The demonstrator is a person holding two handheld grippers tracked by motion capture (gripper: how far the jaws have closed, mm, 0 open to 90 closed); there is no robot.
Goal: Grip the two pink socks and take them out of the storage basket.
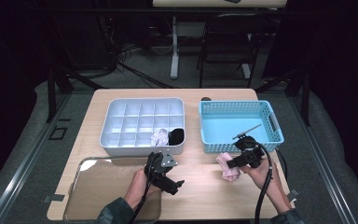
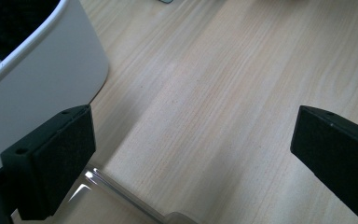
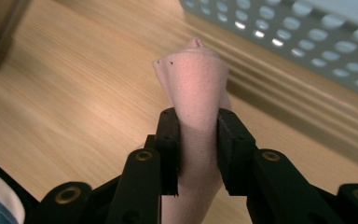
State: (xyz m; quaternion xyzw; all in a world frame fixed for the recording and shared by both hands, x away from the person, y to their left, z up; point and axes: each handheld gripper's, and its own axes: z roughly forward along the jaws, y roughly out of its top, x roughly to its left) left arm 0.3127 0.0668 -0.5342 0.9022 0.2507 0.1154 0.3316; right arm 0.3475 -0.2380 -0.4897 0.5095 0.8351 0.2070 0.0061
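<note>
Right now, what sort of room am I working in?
Probably a lab or workshop set up for recording, not a home. A plain wooden table stands on grey carpet between dark metal frame posts, with loose cables on the floor behind and a folding chair by another desk.

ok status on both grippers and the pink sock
Right gripper shut on pink sock, beside blue basket. Left gripper open, empty, by grey tray. Nothing in the way.

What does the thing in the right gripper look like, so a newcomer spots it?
Find the blue basket at the table's right. Just in front of it, the right gripper pinches a pink sock. It is the one soft pink item; the other socks sit in the grey tray.
</note>
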